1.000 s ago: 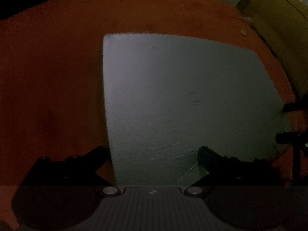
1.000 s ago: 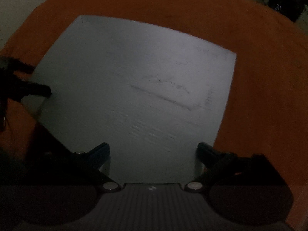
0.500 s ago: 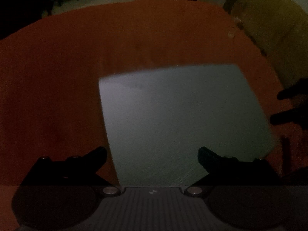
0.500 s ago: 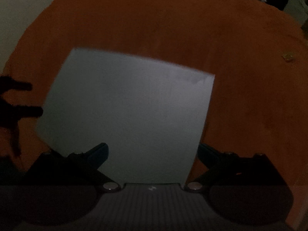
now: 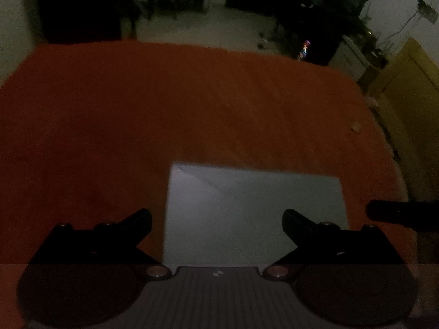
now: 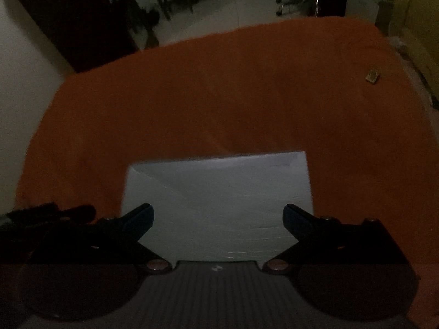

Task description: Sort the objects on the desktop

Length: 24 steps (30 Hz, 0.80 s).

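Note:
A pale grey sheet of paper [image 5: 252, 208] lies flat on the orange tablecloth [image 5: 164, 109]; it also shows in the right wrist view [image 6: 219, 200]. My left gripper [image 5: 216, 219] is open and empty, raised above the near edge of the sheet. My right gripper [image 6: 218, 216] is open and empty, also raised above the sheet's near edge. The right gripper's fingers [image 5: 397, 215] show at the right edge of the left wrist view. The left gripper's fingers [image 6: 55, 211] show at the left of the right wrist view.
A small tan object [image 6: 372, 76] lies on the cloth far right; it also shows in the left wrist view [image 5: 356, 128]. Beyond the table's far edge are a pale floor [image 6: 247, 0] and dark furniture [image 5: 82, 5]. The room is dim.
Both grippers have pulled back and tilted up from the sheet. The sheet now fills less of each view and the room beyond the table shows.

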### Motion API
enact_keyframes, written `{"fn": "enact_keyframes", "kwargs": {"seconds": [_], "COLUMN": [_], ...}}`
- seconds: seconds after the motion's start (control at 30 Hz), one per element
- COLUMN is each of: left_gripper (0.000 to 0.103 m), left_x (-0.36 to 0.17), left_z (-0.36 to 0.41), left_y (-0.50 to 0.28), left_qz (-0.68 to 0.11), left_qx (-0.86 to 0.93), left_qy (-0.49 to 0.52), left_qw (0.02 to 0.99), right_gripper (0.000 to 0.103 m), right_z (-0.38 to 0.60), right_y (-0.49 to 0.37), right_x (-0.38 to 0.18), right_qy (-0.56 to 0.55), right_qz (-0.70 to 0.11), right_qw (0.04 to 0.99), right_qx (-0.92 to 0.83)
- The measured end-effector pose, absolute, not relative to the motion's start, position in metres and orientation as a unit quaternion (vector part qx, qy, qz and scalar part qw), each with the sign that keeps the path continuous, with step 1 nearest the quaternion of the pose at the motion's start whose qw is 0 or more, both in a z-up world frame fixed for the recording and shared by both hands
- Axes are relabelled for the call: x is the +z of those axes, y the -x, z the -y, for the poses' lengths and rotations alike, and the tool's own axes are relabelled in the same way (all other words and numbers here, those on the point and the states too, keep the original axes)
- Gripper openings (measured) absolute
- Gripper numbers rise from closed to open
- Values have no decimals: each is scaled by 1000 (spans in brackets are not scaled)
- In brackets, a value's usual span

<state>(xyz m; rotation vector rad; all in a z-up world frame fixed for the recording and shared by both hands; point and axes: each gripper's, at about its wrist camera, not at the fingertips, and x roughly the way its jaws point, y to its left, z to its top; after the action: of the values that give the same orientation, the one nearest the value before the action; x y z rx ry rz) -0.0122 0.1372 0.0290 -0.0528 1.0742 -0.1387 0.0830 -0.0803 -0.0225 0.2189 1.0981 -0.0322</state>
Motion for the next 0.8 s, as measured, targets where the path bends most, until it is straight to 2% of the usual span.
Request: {"fn": "enact_keyframes", "kwargs": {"seconds": [0.13, 0.3, 0.37, 0.4, 0.53, 0.8], "left_gripper": [103, 103, 102, 103, 103, 103], "left_x": [29, 11, 9, 9, 6, -32], "left_z": [-125, -127, -129, -129, -125, -141], "left_y": [35, 57, 56, 58, 72, 73], "left_qz": [-496, -502, -525, -525, -469, -549], "left_qx": [-60, -68, -49, -45, -58, -39], "left_qy": [-24, 28, 41, 36, -38, 0], "left_qw": [866, 862, 849, 849, 881, 835], "right_gripper": [103, 103, 103, 103, 103, 103], "right_z": [81, 104, 105, 104, 96, 93], "right_y": [-57, -35, -35, -36, -20, -9], "right_x": [-10, -29, -40, -41, -40, -75], "right_qy": [-75, -123, -111, -97, -46, -71], "right_qz": [-508, -491, -516, -527, -481, -539], "right_qw": [858, 861, 848, 842, 874, 837], "right_qx": [-36, -56, -59, -57, -61, -67]}}
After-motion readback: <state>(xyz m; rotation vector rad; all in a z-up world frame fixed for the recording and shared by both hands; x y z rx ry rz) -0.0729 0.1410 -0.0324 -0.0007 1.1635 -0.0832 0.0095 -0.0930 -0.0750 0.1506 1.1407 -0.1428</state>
